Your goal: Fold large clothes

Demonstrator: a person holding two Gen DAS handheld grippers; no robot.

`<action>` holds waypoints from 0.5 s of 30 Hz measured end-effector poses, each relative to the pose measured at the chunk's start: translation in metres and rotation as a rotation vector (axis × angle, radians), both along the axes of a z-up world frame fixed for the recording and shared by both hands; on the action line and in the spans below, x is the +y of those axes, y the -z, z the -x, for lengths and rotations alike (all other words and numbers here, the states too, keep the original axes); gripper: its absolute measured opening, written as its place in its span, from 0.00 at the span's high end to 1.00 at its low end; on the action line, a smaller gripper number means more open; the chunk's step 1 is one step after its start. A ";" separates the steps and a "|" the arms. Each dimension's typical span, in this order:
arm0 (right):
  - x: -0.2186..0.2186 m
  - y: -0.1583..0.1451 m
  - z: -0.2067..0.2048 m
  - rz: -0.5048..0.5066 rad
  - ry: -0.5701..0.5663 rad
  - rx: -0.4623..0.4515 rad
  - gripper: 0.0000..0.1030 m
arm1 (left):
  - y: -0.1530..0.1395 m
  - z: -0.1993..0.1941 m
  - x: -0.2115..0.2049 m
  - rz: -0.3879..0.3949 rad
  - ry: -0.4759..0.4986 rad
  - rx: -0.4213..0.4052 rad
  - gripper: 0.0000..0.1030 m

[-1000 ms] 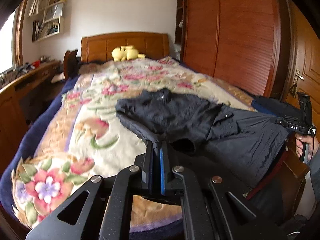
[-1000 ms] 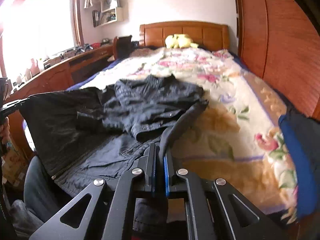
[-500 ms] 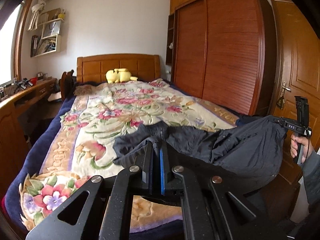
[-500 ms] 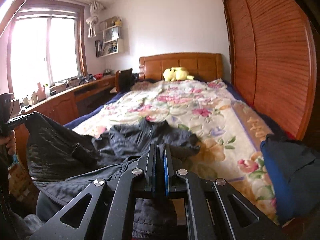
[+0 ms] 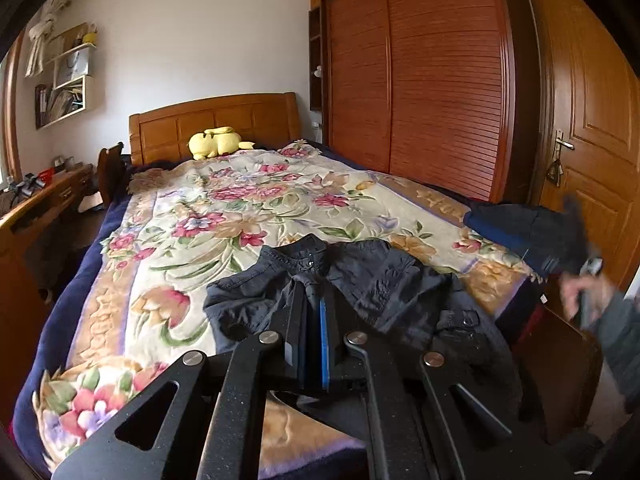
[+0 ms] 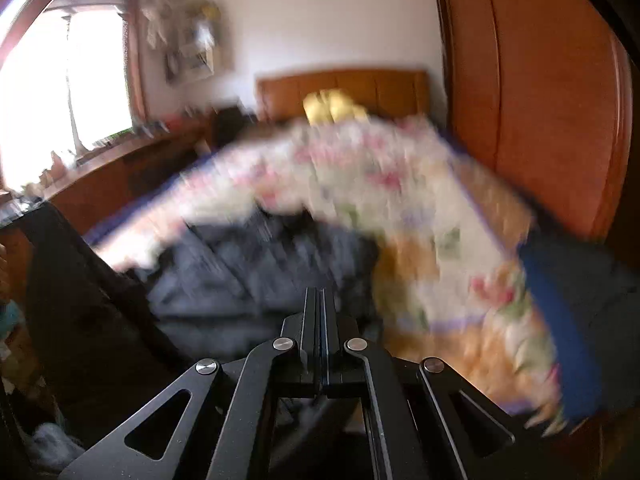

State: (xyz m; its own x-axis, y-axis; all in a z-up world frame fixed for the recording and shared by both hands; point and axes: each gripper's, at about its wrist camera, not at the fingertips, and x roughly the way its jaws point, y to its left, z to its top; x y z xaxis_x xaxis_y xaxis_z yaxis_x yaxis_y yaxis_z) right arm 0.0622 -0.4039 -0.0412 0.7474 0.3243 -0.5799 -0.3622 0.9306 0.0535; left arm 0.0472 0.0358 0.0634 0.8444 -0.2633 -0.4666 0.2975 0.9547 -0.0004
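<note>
Now both jaws pinch the dark jacket (image 5: 360, 280) on the floral bedspread (image 5: 224, 216).

Black jacket (image 5: 360, 280) on floral blanket (image 5: 200, 220) (pink, cream, green).

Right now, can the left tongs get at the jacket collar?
Probably yes. The collar lies uncovered on the bedspread just past the left tongs. But they look shut on the jacket fabric, so they'd need to release first.
</note>
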 end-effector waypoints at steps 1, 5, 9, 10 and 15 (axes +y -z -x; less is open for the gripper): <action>0.003 0.022 -0.008 0.009 0.015 0.045 1.00 | -0.001 -0.005 -0.001 -0.002 -0.005 -0.005 0.95; 0.006 0.078 -0.010 0.044 0.048 0.157 1.00 | -0.004 -0.008 -0.003 -0.005 -0.011 -0.012 0.95; 0.005 0.097 -0.007 0.032 0.080 0.198 0.43 | 0.000 0.000 -0.007 -0.012 -0.014 -0.013 0.95; 0.004 0.100 -0.006 0.025 0.079 0.208 0.39 | 0.001 0.000 -0.008 -0.014 -0.015 -0.012 0.95; 0.010 0.109 -0.024 -0.023 0.045 0.276 0.37 | 0.005 -0.003 -0.008 -0.005 -0.026 -0.003 0.95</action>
State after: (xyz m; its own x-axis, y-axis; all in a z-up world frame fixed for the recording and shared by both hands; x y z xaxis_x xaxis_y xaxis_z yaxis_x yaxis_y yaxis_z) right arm 0.0861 -0.3939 -0.1501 0.5765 0.3095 -0.7562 -0.2893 0.9429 0.1653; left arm 0.0497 0.0277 0.0580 0.8521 -0.2393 -0.4655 0.2729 0.9620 0.0049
